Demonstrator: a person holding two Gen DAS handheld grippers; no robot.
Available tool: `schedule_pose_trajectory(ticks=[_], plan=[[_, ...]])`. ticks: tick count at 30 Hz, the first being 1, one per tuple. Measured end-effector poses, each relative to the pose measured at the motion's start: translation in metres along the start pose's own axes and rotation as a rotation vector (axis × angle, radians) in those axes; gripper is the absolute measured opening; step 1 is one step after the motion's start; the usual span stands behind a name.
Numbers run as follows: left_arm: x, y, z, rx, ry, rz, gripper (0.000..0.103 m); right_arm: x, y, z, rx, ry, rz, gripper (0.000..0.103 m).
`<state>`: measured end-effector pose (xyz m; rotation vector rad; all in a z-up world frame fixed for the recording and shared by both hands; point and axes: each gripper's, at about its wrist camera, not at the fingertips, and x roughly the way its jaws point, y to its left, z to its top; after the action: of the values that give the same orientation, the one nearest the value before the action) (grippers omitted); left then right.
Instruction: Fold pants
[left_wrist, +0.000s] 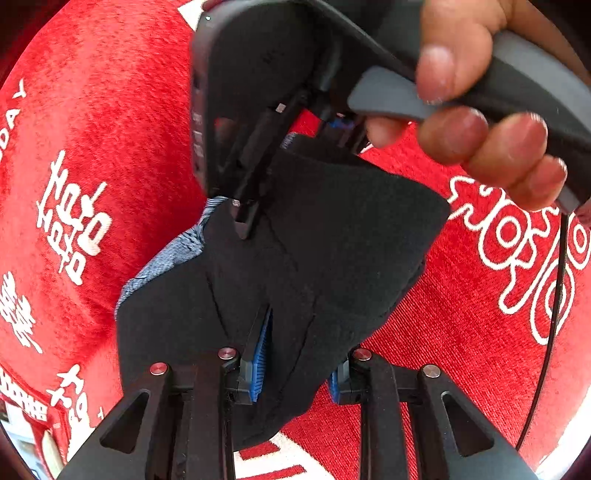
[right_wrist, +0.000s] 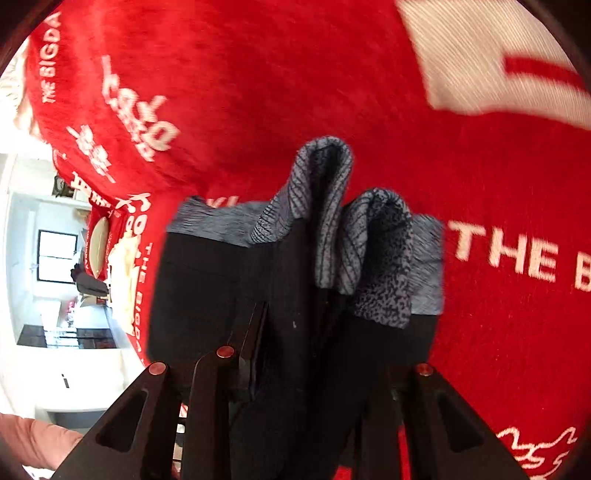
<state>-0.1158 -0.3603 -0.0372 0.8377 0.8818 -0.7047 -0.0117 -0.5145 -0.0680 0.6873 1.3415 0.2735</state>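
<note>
The black pants (left_wrist: 314, 240) with a grey patterned waistband (left_wrist: 173, 251) hang lifted above the red cloth. My left gripper (left_wrist: 295, 369) is shut on a bunched edge of the pants, blue pads against the fabric. The right gripper's body (left_wrist: 258, 92) and the hand holding it fill the top of the left wrist view, its fingers pinching the same fabric farther up. In the right wrist view my right gripper (right_wrist: 314, 350) is shut on the black pants (right_wrist: 221, 295), and the grey waistband (right_wrist: 332, 221) folds over just beyond the fingers.
A red cloth with white lettering (left_wrist: 92, 147) covers the surface beneath in both views (right_wrist: 258, 92). A black cable (left_wrist: 557, 295) hangs at the right. A room with a window (right_wrist: 55, 254) shows past the cloth's left edge.
</note>
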Motion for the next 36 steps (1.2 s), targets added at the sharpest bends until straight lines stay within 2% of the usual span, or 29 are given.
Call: schedule_pose_trajectory(ticks=[2, 3, 4, 7, 11, 13, 14, 15, 17, 19, 24, 25, 26, 28, 29, 33, 36], plan=[[0.001, 0.001, -0.001, 0.009, 0.006, -0.015, 0.038, 0.005, -0.011, -0.005, 0.035, -0.004, 0.026, 0.029], [-0.001, 0.003, -0.003, 0.01, 0.011, -0.037, 0.056, 0.004, -0.014, -0.007, 0.046, -0.013, 0.036, 0.029], [-0.004, 0.004, -0.005, 0.001, 0.009, -0.049, 0.067, 0.002, -0.015, -0.009, 0.048, -0.019, 0.036, 0.029], [-0.017, 0.018, -0.013, -0.008, 0.002, -0.098, 0.067, -0.003, -0.015, -0.011, 0.046, -0.022, 0.024, 0.035], [-0.039, 0.051, -0.023, -0.06, -0.002, -0.145, 0.067, -0.015, -0.017, -0.013, 0.115, -0.03, -0.012, 0.044], [-0.05, 0.077, -0.026, -0.113, -0.021, -0.127, 0.067, -0.032, -0.017, -0.018, 0.157, -0.066, -0.113, 0.048], [-0.053, 0.09, -0.027, -0.142, -0.028, -0.114, 0.067, -0.044, -0.017, -0.021, 0.175, -0.097, -0.192, 0.048], [-0.053, 0.106, -0.027, -0.177, -0.033, -0.098, 0.067, -0.051, -0.015, -0.024, 0.184, -0.119, -0.215, 0.048], [-0.045, 0.142, -0.026, -0.267, -0.02, -0.078, 0.067, -0.065, -0.011, -0.026, 0.201, -0.169, -0.204, 0.048], [-0.021, 0.184, -0.026, -0.397, 0.033, -0.053, 0.067, -0.071, -0.006, -0.021, 0.196, -0.197, -0.206, 0.048], [0.049, 0.264, -0.041, -0.764, 0.18, -0.125, 0.067, -0.053, -0.001, 0.007, 0.152, -0.185, -0.236, 0.048], [0.059, 0.271, -0.044, -0.808, 0.197, -0.14, 0.067, -0.048, -0.002, 0.012, 0.154, -0.176, -0.239, 0.044], [0.07, 0.277, -0.048, -0.844, 0.218, -0.16, 0.067, -0.045, -0.003, 0.014, 0.159, -0.17, -0.233, 0.034], [0.083, 0.281, -0.055, -0.894, 0.237, -0.183, 0.067, -0.038, 0.0, 0.016, 0.149, -0.154, -0.276, 0.017], [0.088, 0.281, -0.057, -0.904, 0.241, -0.196, 0.067, -0.037, 0.0, 0.015, 0.139, -0.148, -0.298, 0.012], [0.105, 0.268, -0.062, -0.898, 0.256, -0.21, 0.068, -0.031, -0.007, 0.009, 0.118, -0.116, -0.341, 0.008], [0.112, 0.261, -0.067, -0.887, 0.254, -0.171, 0.078, -0.026, -0.015, 0.01, 0.154, -0.127, -0.323, 0.008]])
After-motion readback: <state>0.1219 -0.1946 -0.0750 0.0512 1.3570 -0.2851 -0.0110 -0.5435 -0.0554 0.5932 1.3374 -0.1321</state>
